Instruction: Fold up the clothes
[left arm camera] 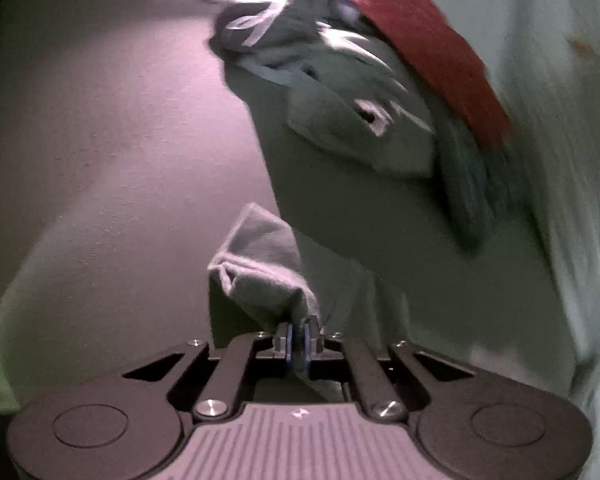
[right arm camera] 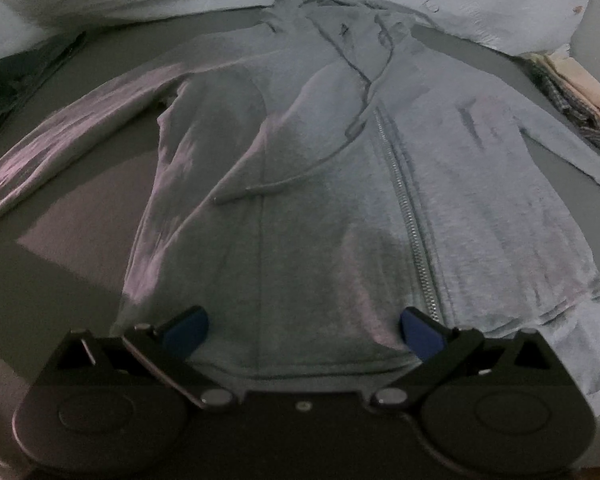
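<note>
Your right gripper (right arm camera: 304, 330) hangs with its jaws wide apart, nothing between them, just over the near hem of the grey zip hoodie (right arm camera: 300, 200). The hoodie lies flat, front up, on the grey surface (right arm camera: 68, 280). Its long axis runs straight away from you, hem near and hood far, with the zipper (right arm camera: 410, 220) running slightly right of centre. One sleeve (right arm camera: 60, 132) stretches out to the left, the other goes off right. Your left gripper (left arm camera: 298, 346) is pinched together on a bunched bit of grey fabric (left arm camera: 260, 268); it looks like a sleeve end, but you can't tell for sure. Beyond it sits a pile of dark green cloth (left arm camera: 340, 120) and a red cloth (left arm camera: 428, 48), blurred. Judging by this, the right hand is the nearer one to the hem. Any fold probably goes across the zipper line, or hem toward hood.
</note>
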`<state>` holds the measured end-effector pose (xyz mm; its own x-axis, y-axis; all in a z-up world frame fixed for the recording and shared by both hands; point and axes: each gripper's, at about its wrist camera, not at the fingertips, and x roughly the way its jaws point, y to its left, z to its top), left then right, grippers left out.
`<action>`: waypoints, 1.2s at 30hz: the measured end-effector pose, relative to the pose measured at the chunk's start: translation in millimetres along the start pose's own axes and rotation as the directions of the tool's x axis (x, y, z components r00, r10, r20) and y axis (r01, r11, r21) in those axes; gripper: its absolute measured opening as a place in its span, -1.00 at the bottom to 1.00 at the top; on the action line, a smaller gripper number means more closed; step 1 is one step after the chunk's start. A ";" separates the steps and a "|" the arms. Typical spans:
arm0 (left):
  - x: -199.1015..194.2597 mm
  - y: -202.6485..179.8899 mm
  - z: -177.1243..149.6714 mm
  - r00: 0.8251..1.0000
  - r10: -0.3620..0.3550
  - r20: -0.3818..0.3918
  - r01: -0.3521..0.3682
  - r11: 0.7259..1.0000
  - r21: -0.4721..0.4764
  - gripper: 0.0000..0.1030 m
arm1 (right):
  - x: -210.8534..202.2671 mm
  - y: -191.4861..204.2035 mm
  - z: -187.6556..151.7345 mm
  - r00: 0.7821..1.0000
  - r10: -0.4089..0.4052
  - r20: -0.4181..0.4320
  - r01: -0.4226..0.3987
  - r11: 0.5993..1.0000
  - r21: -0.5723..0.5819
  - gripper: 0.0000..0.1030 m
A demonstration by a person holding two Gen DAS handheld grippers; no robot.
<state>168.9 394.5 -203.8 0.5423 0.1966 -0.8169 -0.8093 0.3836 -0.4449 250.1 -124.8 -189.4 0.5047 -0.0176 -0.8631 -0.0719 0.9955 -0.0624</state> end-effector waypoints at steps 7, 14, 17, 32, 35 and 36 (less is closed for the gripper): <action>-65.6 -115.2 4.3 0.951 -0.257 0.170 0.221 0.953 0.206 -0.92 | -0.1 -16.4 7.1 0.994 0.103 -0.043 -0.104 0.994 -0.030 0.99; -146.3 -328.7 -111.7 0.706 -0.708 -0.017 0.585 0.570 0.577 -0.92 | -14.3 -86.3 27.6 0.994 0.104 0.024 -0.105 0.993 0.047 0.98; -140.1 -417.4 -219.7 0.654 -0.704 -0.277 0.654 0.342 0.675 -0.70 | -16.7 -140.9 36.7 0.994 0.086 0.063 -0.096 0.981 0.167 0.99; -16.6 -414.2 -410.4 0.895 -0.077 -0.440 0.435 0.379 0.817 0.62 | 17.2 -283.0 65.1 0.980 0.143 0.137 -0.182 0.921 0.344 0.53; -7.5 -392.6 -375.6 0.932 -0.045 -0.359 0.325 0.541 0.776 0.66 | 31.3 -267.8 96.3 0.968 0.165 0.191 -0.201 0.961 0.190 0.15; -5.8 -385.2 -364.7 0.943 -0.037 -0.332 0.290 0.583 0.759 0.68 | 38.5 -262.3 110.0 0.964 0.164 0.208 -0.196 0.970 0.143 0.15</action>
<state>395.1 -83.5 -161.5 0.4665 -0.1284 -0.8752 -0.1428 0.9655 -0.2178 383.0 -376.3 -151.1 0.6535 0.1656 -0.7386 -0.0457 0.9826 0.1799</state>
